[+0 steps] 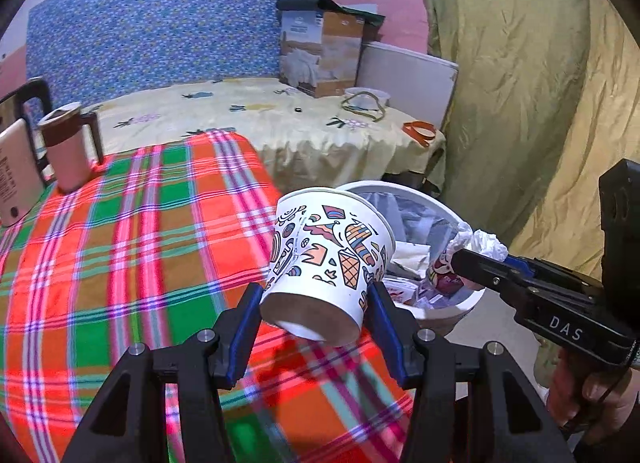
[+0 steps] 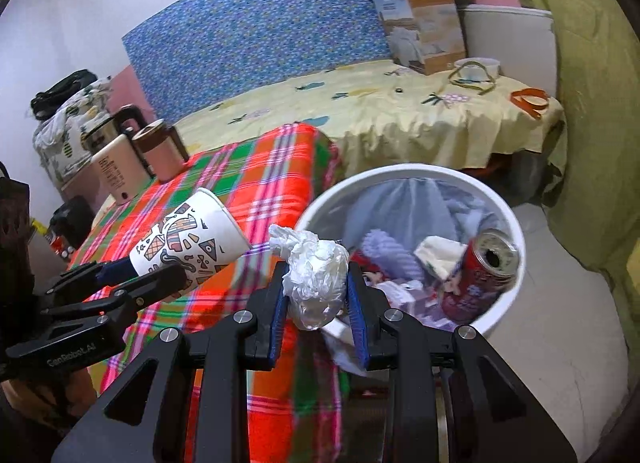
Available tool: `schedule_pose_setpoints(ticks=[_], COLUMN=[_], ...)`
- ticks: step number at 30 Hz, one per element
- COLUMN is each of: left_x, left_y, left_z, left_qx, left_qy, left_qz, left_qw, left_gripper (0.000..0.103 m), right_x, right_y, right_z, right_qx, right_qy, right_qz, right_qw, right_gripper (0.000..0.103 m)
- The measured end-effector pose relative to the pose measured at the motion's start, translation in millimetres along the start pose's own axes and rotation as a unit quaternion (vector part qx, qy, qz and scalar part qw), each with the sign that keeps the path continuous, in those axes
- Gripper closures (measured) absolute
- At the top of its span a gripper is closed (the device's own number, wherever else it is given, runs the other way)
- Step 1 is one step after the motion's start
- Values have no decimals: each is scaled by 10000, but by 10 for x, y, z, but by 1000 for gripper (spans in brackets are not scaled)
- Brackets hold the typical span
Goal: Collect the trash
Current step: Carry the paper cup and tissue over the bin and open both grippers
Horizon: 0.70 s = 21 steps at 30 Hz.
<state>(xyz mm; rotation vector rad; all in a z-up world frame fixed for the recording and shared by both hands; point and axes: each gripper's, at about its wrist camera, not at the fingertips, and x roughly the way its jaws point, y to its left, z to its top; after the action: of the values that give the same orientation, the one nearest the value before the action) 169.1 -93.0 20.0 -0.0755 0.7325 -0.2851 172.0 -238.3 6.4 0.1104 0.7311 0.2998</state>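
Observation:
My left gripper [image 1: 314,297] is shut on a patterned paper cup [image 1: 328,259], held tilted above the plaid table edge beside the white trash bin [image 1: 460,305]. The cup [image 2: 188,243] and left gripper [image 2: 160,273] also show in the right wrist view. My right gripper [image 2: 316,295] is shut on a crumpled white plastic wad [image 2: 316,275], held at the near rim of the bin [image 2: 500,303]. In the left wrist view the right gripper [image 1: 466,253] holds the wad [image 1: 486,243] over the bin. The bin holds a red soda can [image 2: 480,271], papers and wrappers.
The plaid-covered table [image 1: 140,243] carries a pink mug [image 1: 70,147] and a pink phone-like box [image 1: 14,175]. Behind it is a bed with a yellow sheet [image 1: 260,115], a cardboard box [image 1: 324,51] and a bowl [image 1: 366,97]. A green curtain [image 1: 532,83] hangs to the right.

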Motion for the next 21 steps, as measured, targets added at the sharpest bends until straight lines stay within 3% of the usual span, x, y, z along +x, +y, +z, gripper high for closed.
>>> schedule_pose_setpoints(ticks=[21], left_x=[811], left_y=[-235], left_z=[247], left_qx=[231], left_qy=[429], left_qz=[-459], left_qw=[9978], left_gripper=[49], right_x=[192], right_y=[-339], right_z=[36], right_qx=[199], right_qy=[245], right_qz=[-516], right_qw=[9982], right_gripper=[70])
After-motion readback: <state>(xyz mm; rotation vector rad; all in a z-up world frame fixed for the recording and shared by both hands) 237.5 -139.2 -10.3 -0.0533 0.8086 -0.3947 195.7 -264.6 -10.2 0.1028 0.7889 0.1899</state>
